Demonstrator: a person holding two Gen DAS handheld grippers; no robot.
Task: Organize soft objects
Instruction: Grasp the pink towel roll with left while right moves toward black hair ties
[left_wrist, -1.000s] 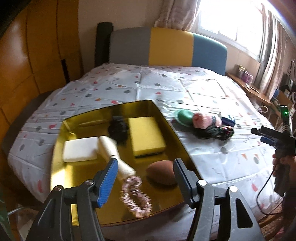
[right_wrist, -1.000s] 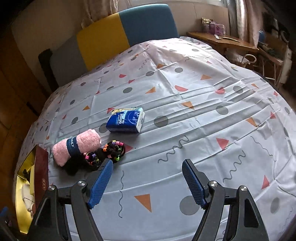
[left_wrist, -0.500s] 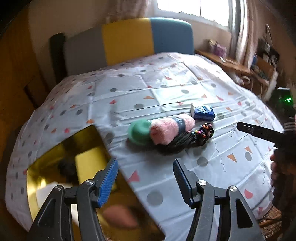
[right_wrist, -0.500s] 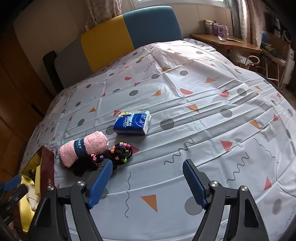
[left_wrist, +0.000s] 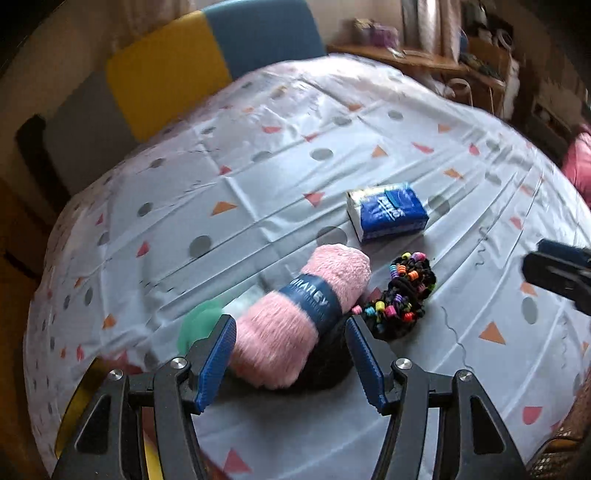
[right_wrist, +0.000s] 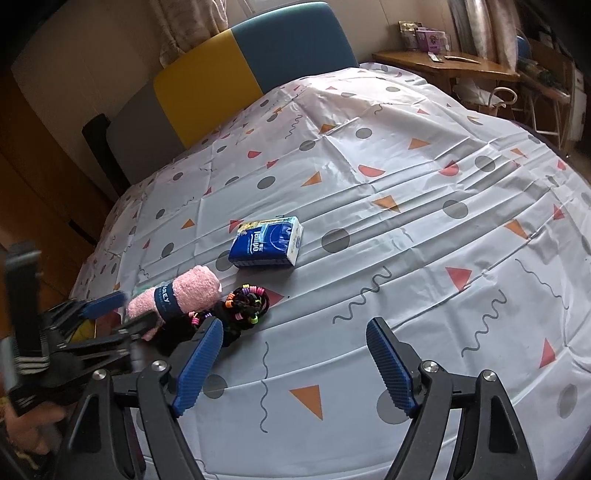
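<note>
**Soft items on patterned bedspread, listed left to right**

Green round item (left_wrist: 199, 325), partly hidden. Left gripper (left_wrist: 290, 360): jaws apart around the pink rolled towel (left_wrist: 295, 321), pads not pressing. Beaded black hair ties (left_wrist: 402, 299) beside the towel. Blue tissue pack (right_wrist: 267, 243) beyond. Right gripper (right_wrist: 293, 363): released, empty, above bare bedspread (right_wrist: 406, 177).

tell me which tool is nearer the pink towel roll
Left. The left tool is right at the pink towel roll, its open jaws either side of the near end. The right tool hangs open over bare sheet, off to the roll's right, beyond the beaded hair ties.
</note>
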